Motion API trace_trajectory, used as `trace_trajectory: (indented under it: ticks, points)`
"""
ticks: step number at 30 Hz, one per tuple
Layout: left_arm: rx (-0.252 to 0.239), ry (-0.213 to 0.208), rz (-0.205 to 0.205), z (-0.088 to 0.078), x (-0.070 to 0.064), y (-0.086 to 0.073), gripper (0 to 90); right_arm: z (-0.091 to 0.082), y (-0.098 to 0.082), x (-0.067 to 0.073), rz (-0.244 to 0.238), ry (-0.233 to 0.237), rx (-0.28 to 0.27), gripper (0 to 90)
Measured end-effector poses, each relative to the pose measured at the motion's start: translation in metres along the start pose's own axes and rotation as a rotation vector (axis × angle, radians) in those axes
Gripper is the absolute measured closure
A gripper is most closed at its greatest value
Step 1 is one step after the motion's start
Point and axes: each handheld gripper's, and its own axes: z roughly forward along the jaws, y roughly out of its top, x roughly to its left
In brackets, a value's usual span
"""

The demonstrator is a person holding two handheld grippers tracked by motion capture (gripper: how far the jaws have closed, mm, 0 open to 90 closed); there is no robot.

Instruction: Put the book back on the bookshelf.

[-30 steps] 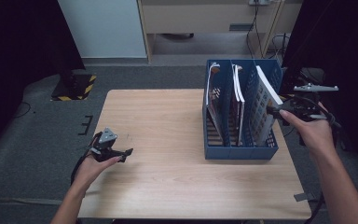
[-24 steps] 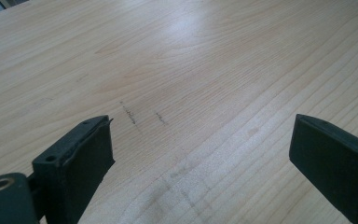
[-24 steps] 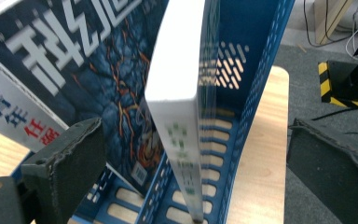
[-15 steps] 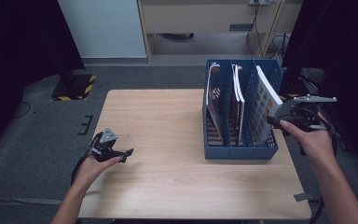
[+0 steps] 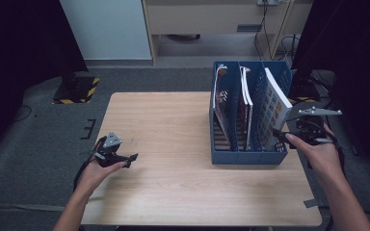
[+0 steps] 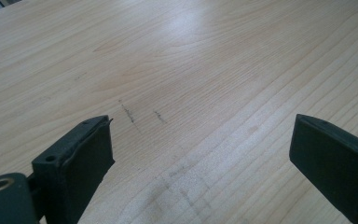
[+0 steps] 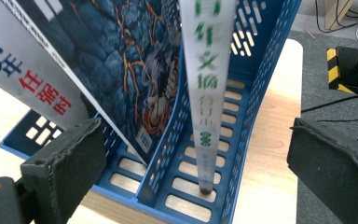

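Three books are sitting in the blue file rack (image 5: 243, 155) at the right side of the table (image 5: 173, 192), each in its own slot, all leaning a bit. You're holding the right gripper (image 5: 282, 135) just beside the rack's near right corner, pointing at the book in the rightmost slot (image 5: 274, 108). In the right gripper view its jaws are standing wide apart w/ nothing between the pads (image 7: 72, 158); the rack's perforated wall (image 7: 261, 70) is close in front, a blue-covered book (image 7: 121, 60) is leaning in one slot and a thin white spine w/ green characters (image 7: 207, 79) is standing upright in the next slot, its foot resting on the slotted floor. Can't tell whether any pad is touching the rack.

You're resting the left gripper (image 5: 120, 159) at the near left part of the table, well apart from the rack, w/ your left hand (image 5: 96, 172) wrapped around it. In the left gripper view its jaws are spread wide, gripping nothing, hovering low over bare wood (image 6: 191, 84) w/ a few faint scuff marks (image 6: 130, 114).
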Motion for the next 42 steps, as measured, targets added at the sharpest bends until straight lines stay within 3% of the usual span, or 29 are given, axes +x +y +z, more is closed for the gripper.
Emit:
trace_trajectory:
  ticks: [42]
  points:
    - [0.018,-0.004,0.013,0.006,-0.004,0.000,4.5,0.018,-0.049,0.026,-0.016,0.036,0.031,5.0]
